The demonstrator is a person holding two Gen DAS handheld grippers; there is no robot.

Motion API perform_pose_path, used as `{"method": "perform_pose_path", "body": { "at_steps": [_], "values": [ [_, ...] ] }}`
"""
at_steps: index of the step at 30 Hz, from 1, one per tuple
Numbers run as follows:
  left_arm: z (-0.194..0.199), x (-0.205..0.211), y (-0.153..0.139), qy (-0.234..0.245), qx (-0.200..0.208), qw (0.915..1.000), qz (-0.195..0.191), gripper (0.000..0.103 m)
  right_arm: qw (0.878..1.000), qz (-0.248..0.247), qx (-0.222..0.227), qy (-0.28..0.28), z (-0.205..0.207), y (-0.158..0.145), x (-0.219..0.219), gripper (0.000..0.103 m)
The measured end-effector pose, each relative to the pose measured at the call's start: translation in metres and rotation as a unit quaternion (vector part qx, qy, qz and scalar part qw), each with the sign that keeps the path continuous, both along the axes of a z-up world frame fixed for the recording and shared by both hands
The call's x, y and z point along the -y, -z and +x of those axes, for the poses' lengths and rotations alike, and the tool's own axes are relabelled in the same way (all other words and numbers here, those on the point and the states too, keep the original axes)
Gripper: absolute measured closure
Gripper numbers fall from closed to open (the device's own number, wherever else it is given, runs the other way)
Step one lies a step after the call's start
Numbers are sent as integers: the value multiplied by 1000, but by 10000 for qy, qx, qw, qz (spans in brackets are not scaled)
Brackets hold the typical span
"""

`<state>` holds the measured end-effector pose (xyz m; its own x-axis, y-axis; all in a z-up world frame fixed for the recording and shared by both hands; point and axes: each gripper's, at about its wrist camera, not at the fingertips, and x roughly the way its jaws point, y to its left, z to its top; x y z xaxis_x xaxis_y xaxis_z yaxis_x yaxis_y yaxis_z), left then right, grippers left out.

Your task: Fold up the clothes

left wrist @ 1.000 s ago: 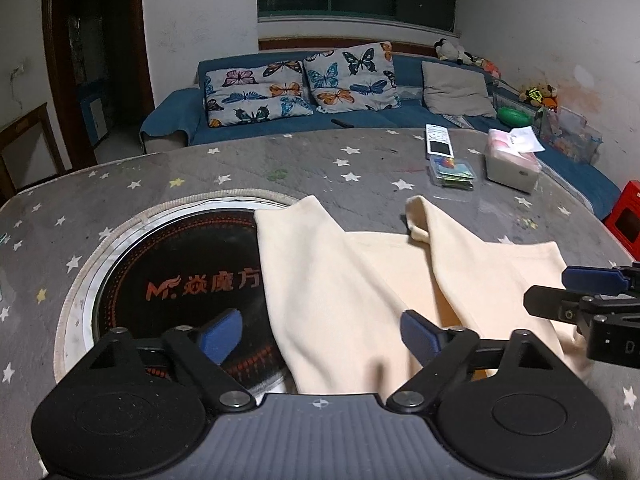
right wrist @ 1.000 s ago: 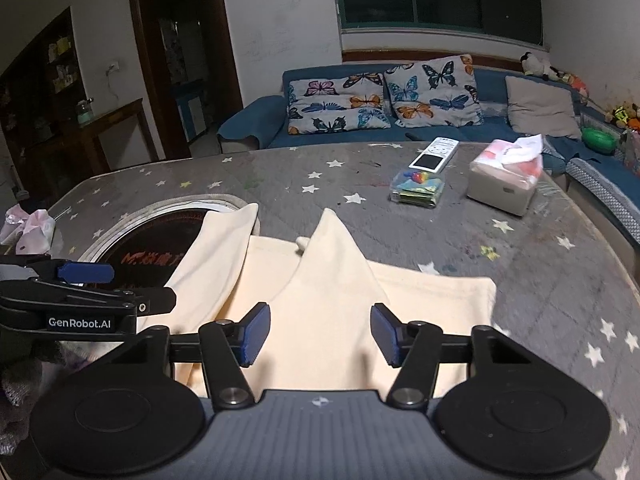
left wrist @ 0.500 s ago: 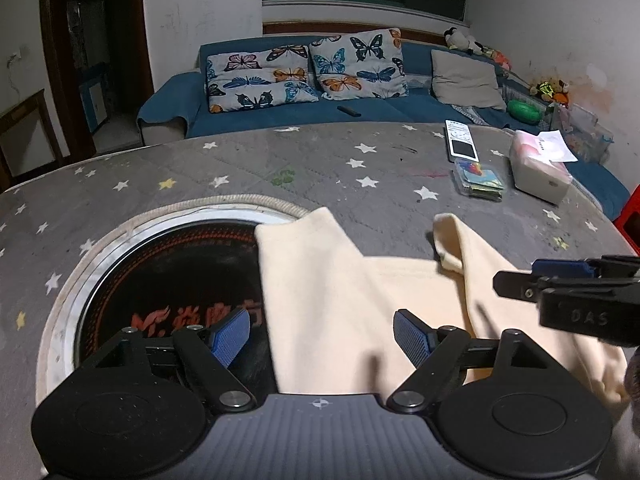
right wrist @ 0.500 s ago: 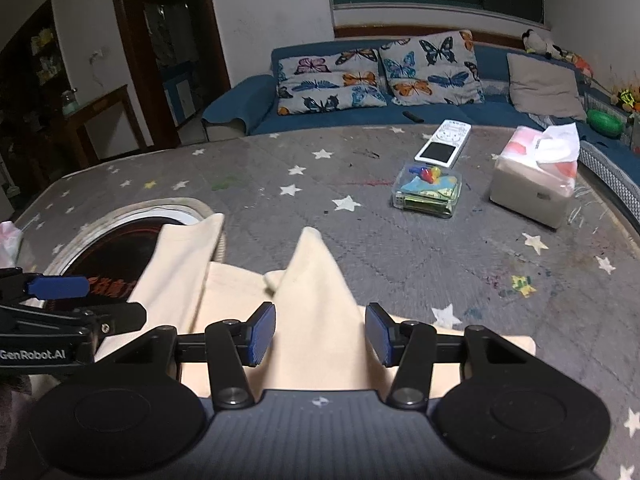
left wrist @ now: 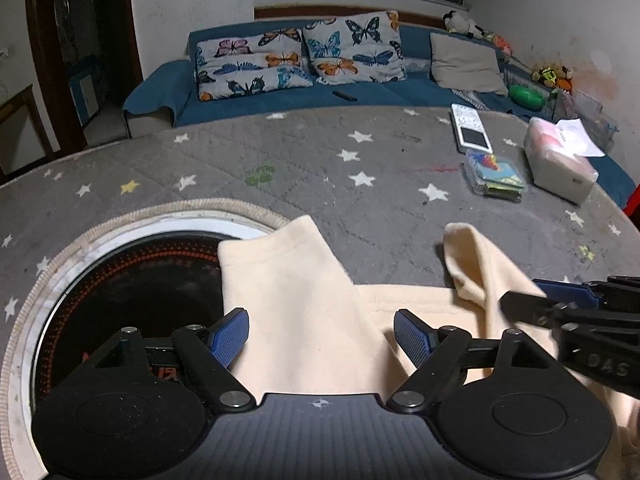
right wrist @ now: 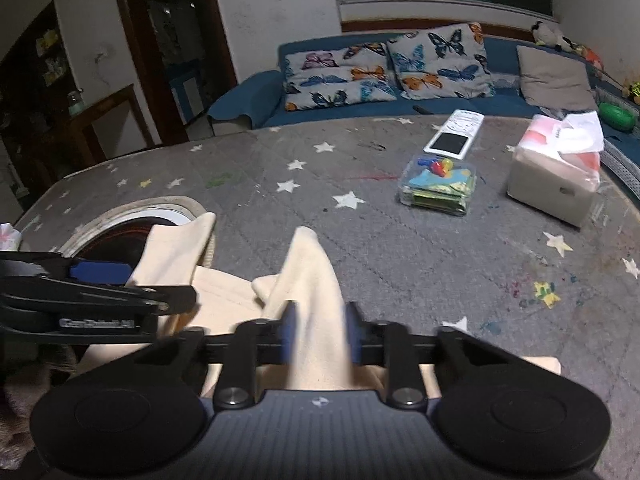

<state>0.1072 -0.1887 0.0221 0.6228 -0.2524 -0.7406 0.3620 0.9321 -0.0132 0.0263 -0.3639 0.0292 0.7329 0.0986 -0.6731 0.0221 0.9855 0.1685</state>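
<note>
The left hand-held gripper point(left wrist: 321, 336) is released, its blue pads spread wide to either side of one sleeve of the cream-coloured cloth garment point(left wrist: 304, 312), which lies between them. In the right wrist view, the right hand-held gripper point(right wrist: 319, 330) is clenched on the garment's other sleeve point(right wrist: 310, 280), with its pads blurred against the fabric. The garment rests at the near edge of the grey star-patterned tabletop point(left wrist: 320, 168), partly over a round black induction plate point(left wrist: 132, 292) at nine o'clock. Farther off, at two o'clock, stand a clear plastic box of colourful items point(right wrist: 440, 188), a white remote control point(right wrist: 454, 134) and a tissue box point(right wrist: 556, 176). Beyond is a blue sofa with butterfly cushions point(right wrist: 384, 68).
</note>
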Motion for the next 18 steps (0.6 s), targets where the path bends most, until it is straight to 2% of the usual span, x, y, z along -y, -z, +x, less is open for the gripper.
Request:
{"method": "perform_pose_path", "body": {
  "at_steps": [4, 10, 18],
  "values": [
    [3, -1, 6, -30, -62, 10000, -11, 20, 9999, 18, 115, 64, -6, -5, 3, 97],
    [6, -1, 6, -69, -63, 9999, -54, 20, 9989, -171, 407, 134, -29, -18, 6, 98],
    [11, 3, 2, -102, -58, 9999, -119, 20, 9956, -110, 776, 518, -81, -41, 30, 99]
  ]
}}
